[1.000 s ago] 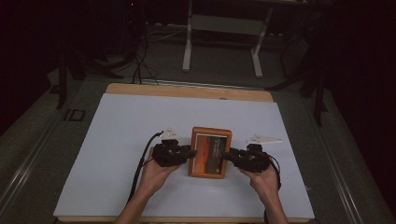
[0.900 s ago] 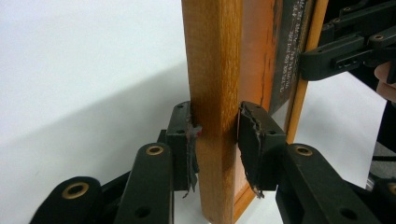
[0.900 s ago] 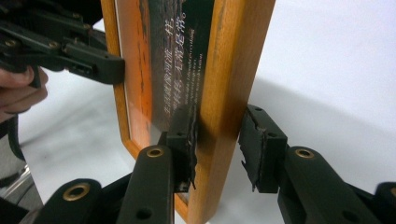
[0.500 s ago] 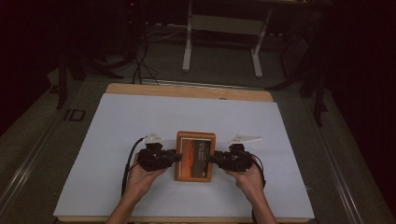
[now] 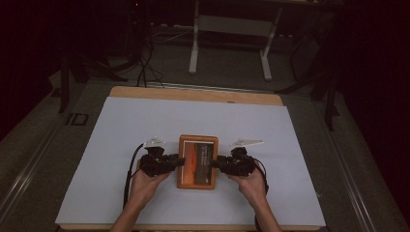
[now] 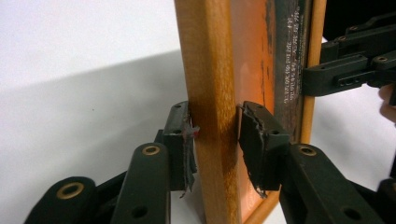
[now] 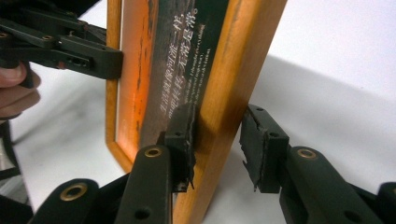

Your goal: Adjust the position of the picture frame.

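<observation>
**High view: framed picture between my two tongs**

High view, item one: a rectangular wooden picture frame (image 5: 197,161) with an orange and dark printed sheet under glass, at the near middle of the white-covered bench (image 5: 121,125), its long sides running away from me.

Item two: my left tongs (image 5: 180,161), black, at the frame's left rail. In the left gripper view the two pads sit either side of that rail (image 6: 211,116); one pad touches the wood, the other stands just off the front face, so the tongs are spread about the rail rather than pressed tight.

Item three: my right tongs (image 5: 214,164), black, at the right rail. In the right gripper view one pad lies against the frame's front, the other (image 7: 259,149) stands clear of the wood, tongs spread.

Item four: a grey three-cornered plate on each gripper; a black cable (image 5: 129,169) trailing from the left one.

Item five: bench's bare wooden far edge (image 5: 193,95).
</observation>
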